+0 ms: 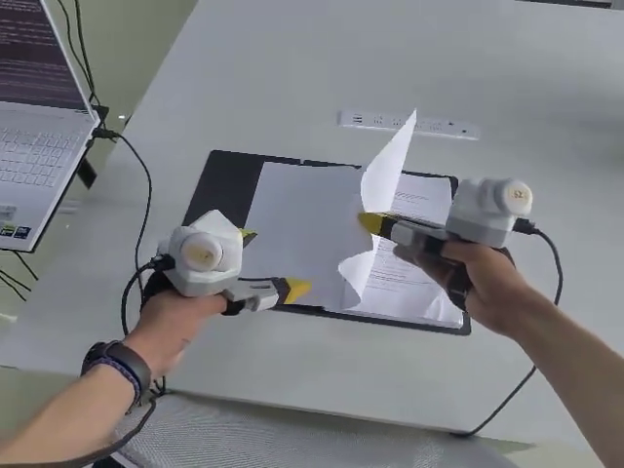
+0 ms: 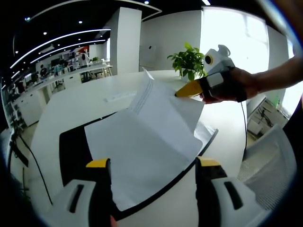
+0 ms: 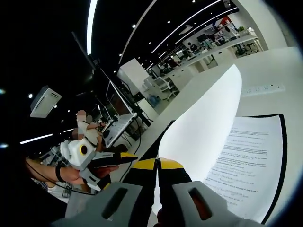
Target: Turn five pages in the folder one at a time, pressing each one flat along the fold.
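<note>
At centre frame your right gripper (image 1: 375, 226) pinches the lifted page (image 1: 390, 161) — it looks light, floppy, crease-prone, so hold its edge gently — left gripper (image 1: 271, 261) spread, empty.

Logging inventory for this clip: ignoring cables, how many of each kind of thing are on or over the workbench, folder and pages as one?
Tools: 2 (left tool, right tool holding a page)
Folder: 1
Laptop: 1
Power strip: 1
Total: 5
</note>
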